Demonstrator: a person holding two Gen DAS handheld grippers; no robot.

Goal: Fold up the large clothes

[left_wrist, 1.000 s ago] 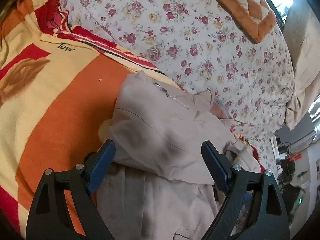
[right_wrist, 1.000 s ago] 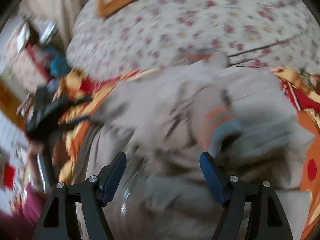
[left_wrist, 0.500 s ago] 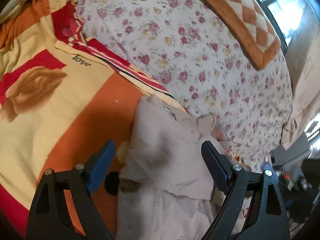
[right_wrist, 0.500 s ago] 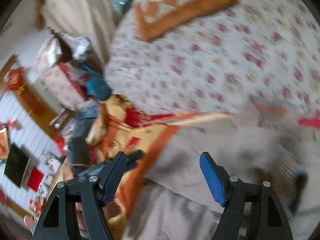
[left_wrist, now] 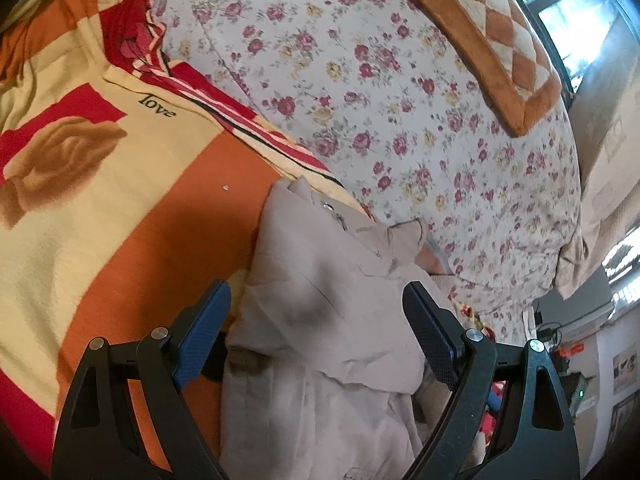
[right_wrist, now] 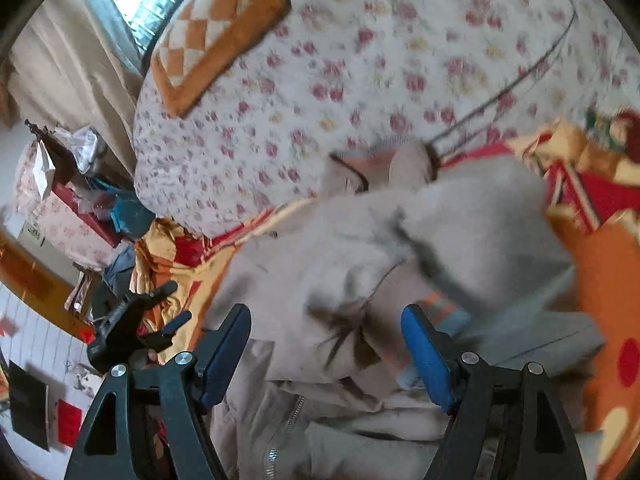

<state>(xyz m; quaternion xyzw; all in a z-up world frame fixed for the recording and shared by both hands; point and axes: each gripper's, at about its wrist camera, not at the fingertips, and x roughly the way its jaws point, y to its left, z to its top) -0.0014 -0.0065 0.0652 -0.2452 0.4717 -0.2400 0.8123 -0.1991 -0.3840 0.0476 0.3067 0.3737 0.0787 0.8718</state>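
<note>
A beige zip jacket (left_wrist: pixel 320 300) lies crumpled on an orange, yellow and red blanket (left_wrist: pixel 120 208). Its collar and zipper point toward a floral quilt. My left gripper (left_wrist: pixel 316 336) is open and empty, hovering just above the jacket with its fingers on either side of a fold. My right gripper (right_wrist: pixel 326 354) is open and empty over the same jacket (right_wrist: pixel 360 248), near a sleeve cuff with orange and blue trim (right_wrist: pixel 444 312). The left gripper also shows in the right wrist view (right_wrist: pixel 132 328), at the jacket's far left edge.
A floral quilt (left_wrist: pixel 380 80) is heaped behind the jacket, with an orange checked cushion (left_wrist: pixel 492 36) on top. Cluttered furniture and boxes (right_wrist: pixel 72 184) stand beyond the bed's end. A window (right_wrist: pixel 160 8) and a beige curtain are at the back.
The left gripper has pulled back and lifted slightly from the jacket. The right gripper swung away to the left, then back over the jacket. Both stayed open.
</note>
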